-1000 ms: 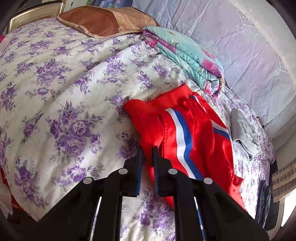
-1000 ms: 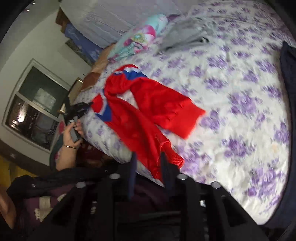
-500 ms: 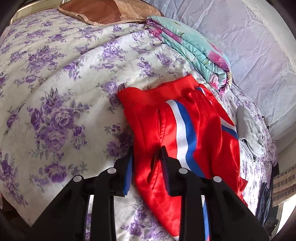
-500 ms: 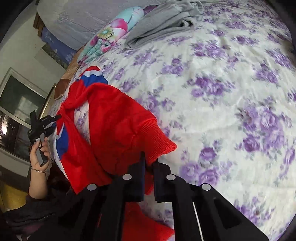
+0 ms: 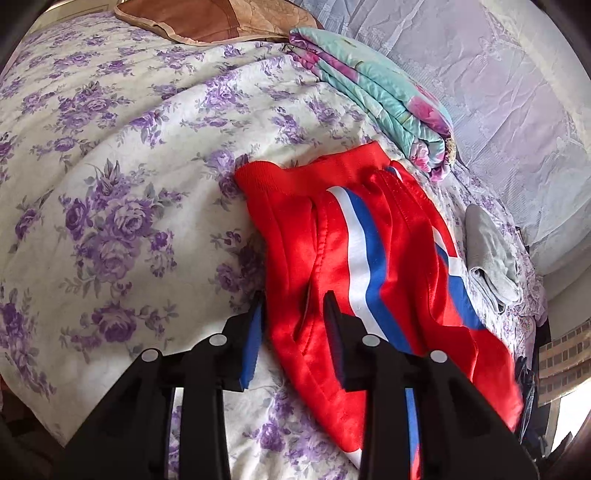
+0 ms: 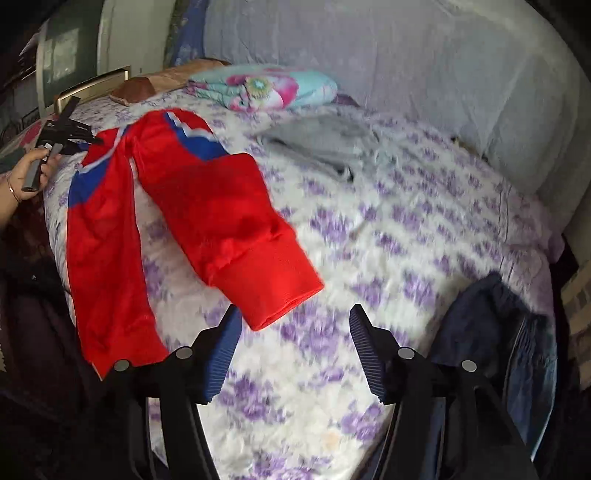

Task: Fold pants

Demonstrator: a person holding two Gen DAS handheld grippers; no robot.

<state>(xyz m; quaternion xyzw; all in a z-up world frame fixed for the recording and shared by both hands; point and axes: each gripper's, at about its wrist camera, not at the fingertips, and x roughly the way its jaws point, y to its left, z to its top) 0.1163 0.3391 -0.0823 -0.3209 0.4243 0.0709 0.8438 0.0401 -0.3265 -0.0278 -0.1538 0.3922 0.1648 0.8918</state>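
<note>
Red pants (image 5: 332, 258) with white and blue side stripes lie on the floral bed, waistband toward the pillows. My left gripper (image 5: 293, 314) is open, its jaws on either side of the pants' near edge by the waist, not closed on it. In the right wrist view the pants (image 6: 207, 206) lie spread with two legs; one ribbed cuff (image 6: 280, 291) lies just ahead of my right gripper (image 6: 291, 325), which is wide open and empty. The other leg hangs over the bed's left edge. The left gripper also shows in the right wrist view (image 6: 62, 133), held in a hand.
A folded teal floral blanket (image 5: 380, 92) and a brown pillow (image 5: 207, 22) lie at the bed's head. A grey garment (image 5: 491, 258) lies beside the pants. A dark blue garment (image 6: 491, 332) lies at the bed's right corner. A pale curtained wall runs behind the bed.
My right gripper has opened and let the cuff drop on the bed, then backed off. My left gripper has opened wider around the waist edge.
</note>
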